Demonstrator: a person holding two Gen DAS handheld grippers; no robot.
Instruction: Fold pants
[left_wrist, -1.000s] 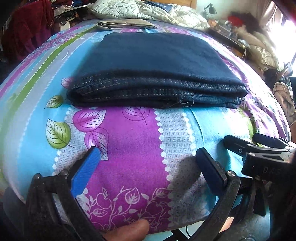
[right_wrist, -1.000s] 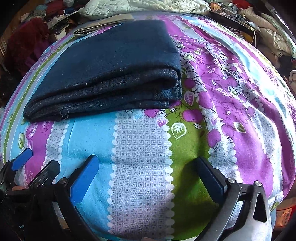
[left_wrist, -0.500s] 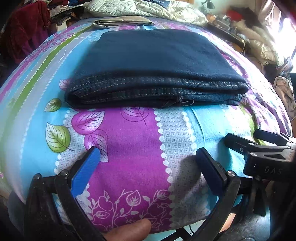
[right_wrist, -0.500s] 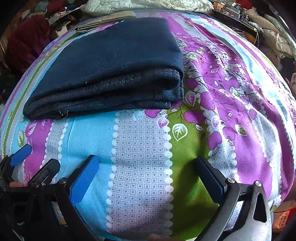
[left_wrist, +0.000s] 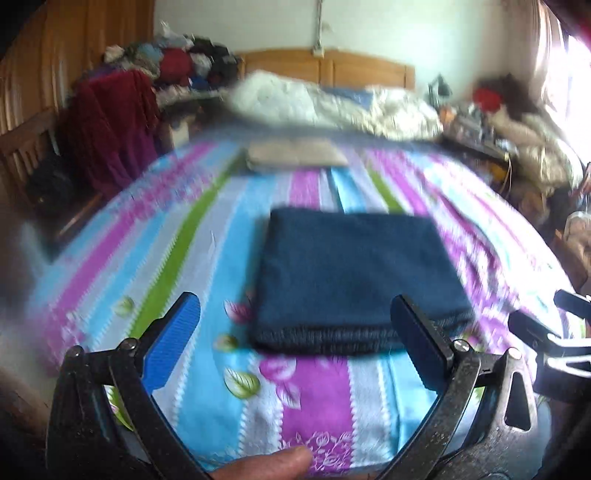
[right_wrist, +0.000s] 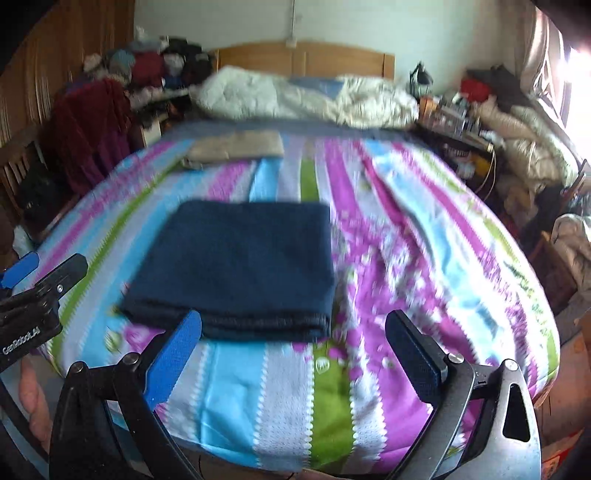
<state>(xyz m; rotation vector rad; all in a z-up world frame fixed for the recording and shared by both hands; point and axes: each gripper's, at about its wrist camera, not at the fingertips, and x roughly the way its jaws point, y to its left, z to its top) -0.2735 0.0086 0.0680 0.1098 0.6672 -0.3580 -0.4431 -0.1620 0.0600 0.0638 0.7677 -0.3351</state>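
Note:
Dark blue denim pants (left_wrist: 354, 273) lie folded into a flat rectangle on the striped floral bedsheet (left_wrist: 314, 391), also seen in the right wrist view as the pants (right_wrist: 240, 266). My left gripper (left_wrist: 295, 339) is open and empty, held back from the fold's near edge. My right gripper (right_wrist: 291, 343) is open and empty too, off the near right corner of the pants. The right gripper's tips (left_wrist: 546, 328) show at the right edge of the left wrist view. The left gripper (right_wrist: 37, 280) shows at the left edge of the right wrist view. Both views are motion-blurred.
A folded beige garment (right_wrist: 236, 147) lies farther up the bed. A rumpled white quilt (right_wrist: 303, 98) sits by the wooden headboard. Piled clothes and a dark red cloth (right_wrist: 92, 125) stand left of the bed. A cluttered table (right_wrist: 461, 125) stands right.
Both grippers have pulled back and lifted away from the folded pants, so the whole bed and the headboard now show. The pants have not moved.

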